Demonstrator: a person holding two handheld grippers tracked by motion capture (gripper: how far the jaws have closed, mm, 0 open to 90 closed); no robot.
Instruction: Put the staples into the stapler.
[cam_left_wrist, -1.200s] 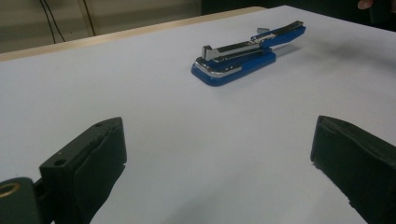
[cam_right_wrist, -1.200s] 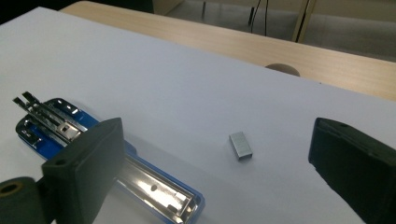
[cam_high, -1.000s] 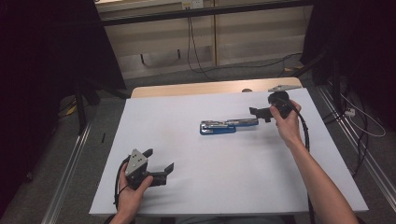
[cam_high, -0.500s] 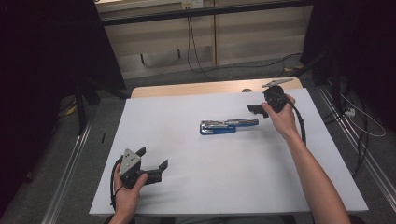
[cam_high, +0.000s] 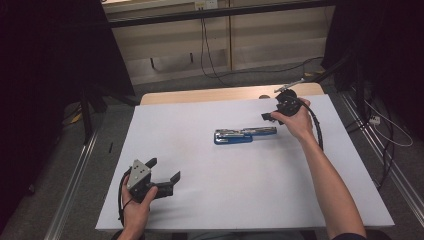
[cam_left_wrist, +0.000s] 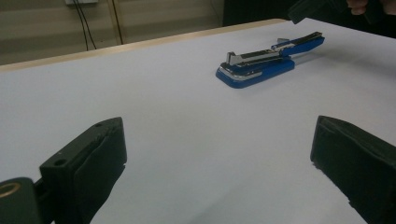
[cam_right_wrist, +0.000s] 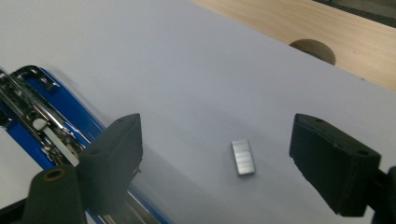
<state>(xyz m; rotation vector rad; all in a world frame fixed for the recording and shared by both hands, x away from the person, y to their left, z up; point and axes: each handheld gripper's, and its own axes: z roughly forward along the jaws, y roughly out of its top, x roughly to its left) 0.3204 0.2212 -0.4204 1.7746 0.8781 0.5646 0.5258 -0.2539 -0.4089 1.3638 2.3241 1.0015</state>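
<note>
The left gripper (cam_high: 167, 182) rests low on the worktop (cam_high: 200, 200), well left of the stapler (cam_high: 245, 134), jaws apart. The opened blue stapler lies mid-worktop. Just right of it, the right gripper (cam_right_wrist: 217, 154) hangs with jaws apart around a staple strip (cam_right_wrist: 243, 157).

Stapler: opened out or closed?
Opened out. The blue stapler lies flat on the table, its metal top arm swung back in line with the base, the staple channel exposed.
</note>
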